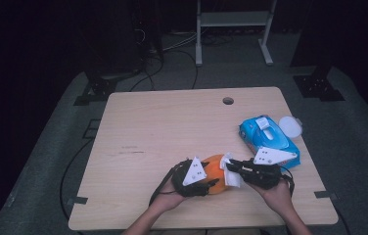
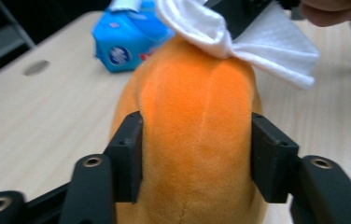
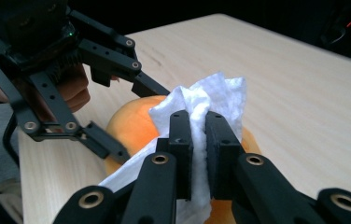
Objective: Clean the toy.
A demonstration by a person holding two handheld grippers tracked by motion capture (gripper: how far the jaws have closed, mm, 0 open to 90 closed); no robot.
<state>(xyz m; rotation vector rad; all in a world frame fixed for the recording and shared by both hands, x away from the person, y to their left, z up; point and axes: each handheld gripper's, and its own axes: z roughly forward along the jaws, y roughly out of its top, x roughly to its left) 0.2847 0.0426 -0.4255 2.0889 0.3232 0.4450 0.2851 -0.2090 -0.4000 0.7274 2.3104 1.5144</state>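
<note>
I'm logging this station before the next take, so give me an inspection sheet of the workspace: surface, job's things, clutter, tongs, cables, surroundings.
Surface: light wooden table with a round hole near the far edge.
Job's things: orange plush toy at the near edge; white wipe lying against it.
Clutter: blue wipes pack, lid flipped open, at the right.
Tongs: left tongs clamp the plush toy's sides; right tongs pinch the wipe.
Cables: one trails from each tool; more on the floor beyond the table.
Surroundings: dark room, grey floor, white frame at the back.
</note>
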